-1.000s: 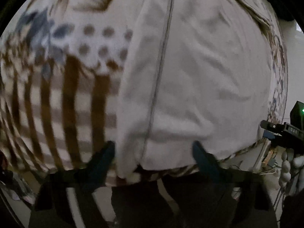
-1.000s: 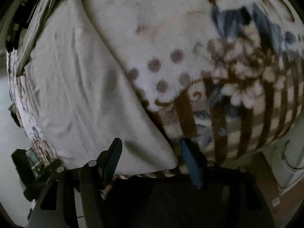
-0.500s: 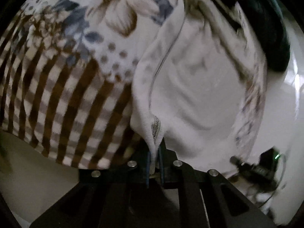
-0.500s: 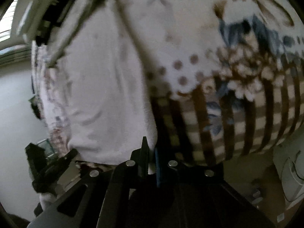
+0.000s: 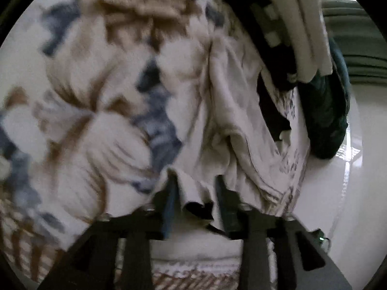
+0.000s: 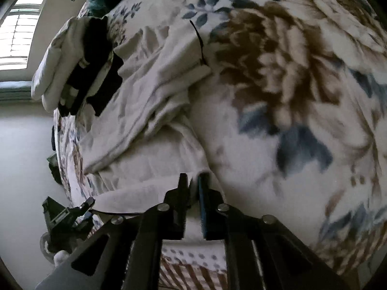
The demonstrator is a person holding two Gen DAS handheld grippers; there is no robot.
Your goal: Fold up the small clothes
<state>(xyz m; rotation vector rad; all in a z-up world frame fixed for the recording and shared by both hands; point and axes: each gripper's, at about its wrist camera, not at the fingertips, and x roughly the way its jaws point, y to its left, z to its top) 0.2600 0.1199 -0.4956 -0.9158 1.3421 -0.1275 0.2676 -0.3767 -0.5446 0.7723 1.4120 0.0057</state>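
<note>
A floral blanket [image 6: 278, 77] in brown, blue and cream covered what was probably a bed. A pale wall [image 6: 21, 149] stood beside it, and daylight came through a slatted window [image 6: 17, 36] above.

Both grippers: black angular frames w/ silver screws, blue-lined jaws; thin black cable by right gripper [image 6: 192, 181].

Right gripper [image 6: 192, 181]: jaws nearly closed, pinching an edge of the cream garment [image 6: 154, 111]. Garment lies rumpled along the left edge of the floral blanket [image 6: 290, 96]. A black-and-white folded stack [image 6: 79, 65] sits at the garment's far left end.
</note>
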